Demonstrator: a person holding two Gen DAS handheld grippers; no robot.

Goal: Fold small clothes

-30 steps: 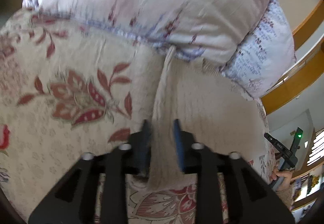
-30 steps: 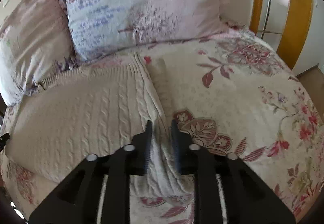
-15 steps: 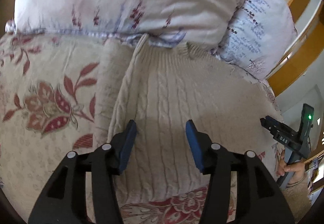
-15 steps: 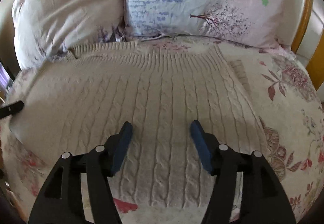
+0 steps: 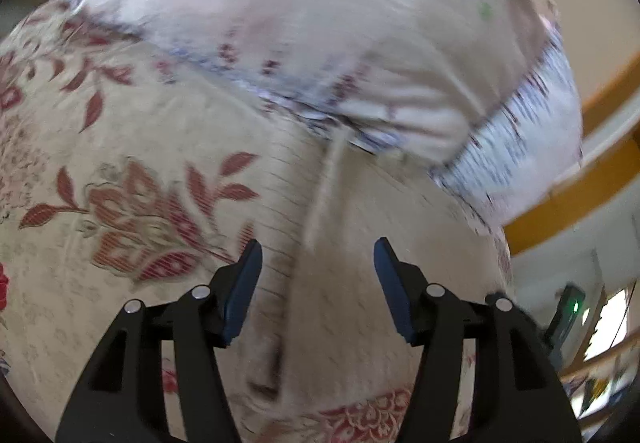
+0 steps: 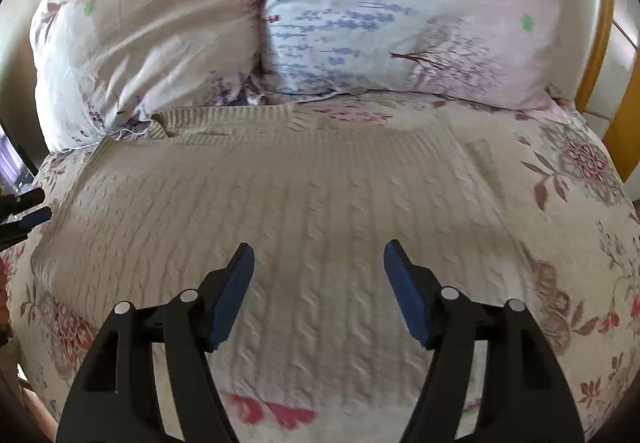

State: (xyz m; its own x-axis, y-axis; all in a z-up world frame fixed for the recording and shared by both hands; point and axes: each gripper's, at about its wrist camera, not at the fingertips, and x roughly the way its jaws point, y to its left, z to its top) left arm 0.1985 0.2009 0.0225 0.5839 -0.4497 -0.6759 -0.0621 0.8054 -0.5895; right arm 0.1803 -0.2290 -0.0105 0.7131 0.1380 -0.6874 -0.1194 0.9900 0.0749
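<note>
We see the sweater (image 6: pixel 312 211) flat on the bed (image 6: pixel 580 179), apparently unfolded; left gripper (image 5: pixel 318 283) and right gripper (image 6: pixel 318 291) gape wide, holding nothing.

No text, label, brand, number or sign can be read in either view. The pillow (image 5: pixel 532 147) at the right of the left wrist view carries rows of dark marks that look like lines of print, but they are blurred and no letter can be made out. In the right wrist view the same sort of marks on the pillow (image 6: pixel 352 15) show as blue sprigs, not as words. The dark device (image 5: pixel 566 313) with a green light at the edge of the left wrist view shows no legible marking.
</note>
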